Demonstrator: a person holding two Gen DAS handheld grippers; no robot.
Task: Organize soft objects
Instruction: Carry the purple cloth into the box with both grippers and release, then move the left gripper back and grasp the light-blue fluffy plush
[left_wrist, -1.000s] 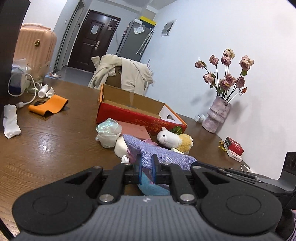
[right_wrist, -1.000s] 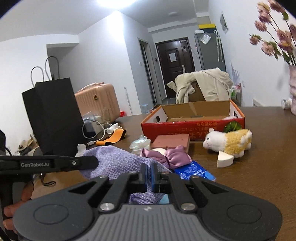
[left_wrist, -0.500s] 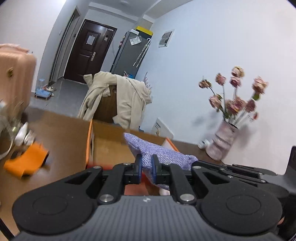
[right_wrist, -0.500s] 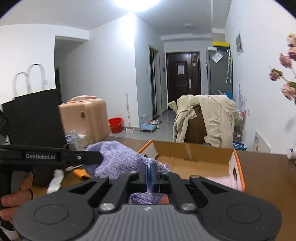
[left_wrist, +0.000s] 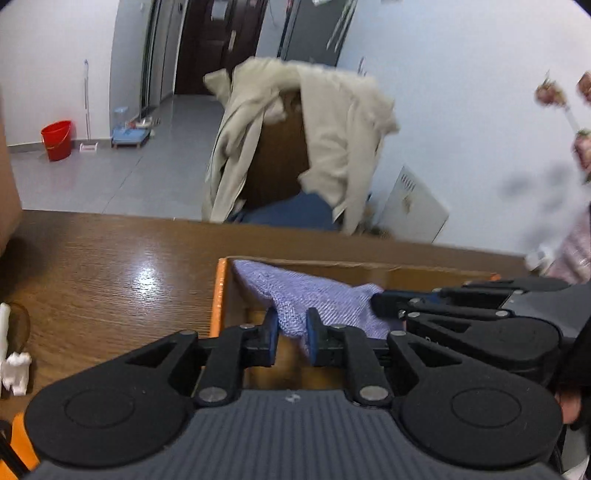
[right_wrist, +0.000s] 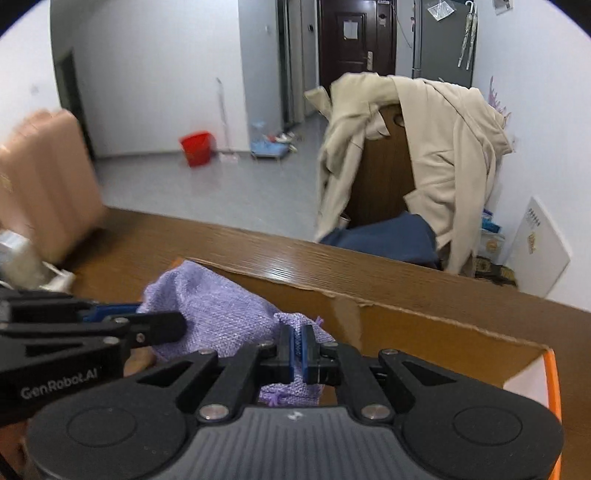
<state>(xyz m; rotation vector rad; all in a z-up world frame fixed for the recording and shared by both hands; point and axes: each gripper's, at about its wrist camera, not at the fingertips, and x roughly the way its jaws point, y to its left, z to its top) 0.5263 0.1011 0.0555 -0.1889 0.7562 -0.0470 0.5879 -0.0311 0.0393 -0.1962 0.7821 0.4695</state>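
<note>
- Step in hand, as judged: dropping the purple cloth (left_wrist: 314, 295) into the cardboard box (left_wrist: 369, 266) on the table (left_wrist: 110, 266)
- Left gripper (left_wrist: 291, 334): jaws opening, a fold of cloth between the pads; the left pad looks clear of the weave, so the grip reads as let go
- Right gripper (right_wrist: 298, 345): clenched on the cloth's near right corner, pads almost touching with a thin edge pinched between them
- Cloth position: stretched between the two grippers over the box's left end, its far corner against the far left box wall; most of it hangs inside the rim (the box floor under it is hidden)
- Advice: part the right jaws only once the whole cloth is inside the walls; lower both hands a little first so the cloth settles flat and no corner drapes over the orange edge (left_wrist: 218, 295)
- Risk: the weave may snag on a pad as a hand pulls back and drag the cloth out again
</note>
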